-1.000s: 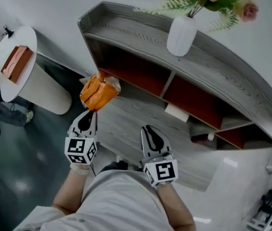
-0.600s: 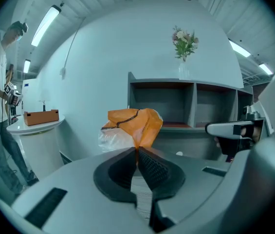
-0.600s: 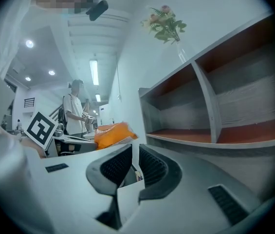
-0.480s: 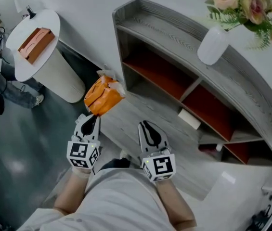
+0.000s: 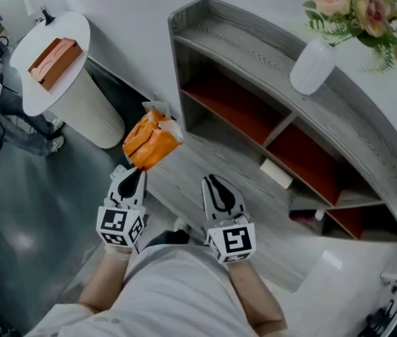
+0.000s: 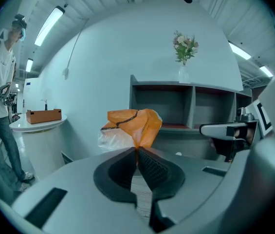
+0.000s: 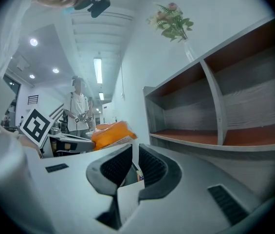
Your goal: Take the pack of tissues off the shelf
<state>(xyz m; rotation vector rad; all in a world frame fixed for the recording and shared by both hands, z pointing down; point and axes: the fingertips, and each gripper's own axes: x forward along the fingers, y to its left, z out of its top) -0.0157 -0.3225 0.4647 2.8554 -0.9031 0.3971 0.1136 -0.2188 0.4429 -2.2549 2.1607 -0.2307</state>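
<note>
The orange pack of tissues (image 5: pixel 150 140) hangs in the air, off the left end of the grey shelf (image 5: pixel 254 48). My left gripper (image 5: pixel 136 170) is shut on the pack's lower edge. In the left gripper view the pack (image 6: pixel 132 126) stands up from the closed jaws of the left gripper (image 6: pixel 137 150), with the shelf (image 6: pixel 186 84) behind it. My right gripper (image 5: pixel 212 181) is shut and holds nothing, a little to the right over the shelf's low front board. The right gripper view shows the pack (image 7: pixel 110 132) to the left of the right gripper (image 7: pixel 135 152).
A white vase (image 5: pixel 310 65) of flowers stands on the shelf top. A small white item (image 5: pixel 277 174) lies on the lower board. A round white table (image 5: pixel 79 41) with a brown box (image 5: pixel 54 58) stands at the left. A person (image 6: pixel 1 82) stands beyond it.
The head view has swung, so the shelf now sits further right. The pack stays in my left gripper, now a little further clear of the shelf's left end. Both grippers stay shut.
</note>
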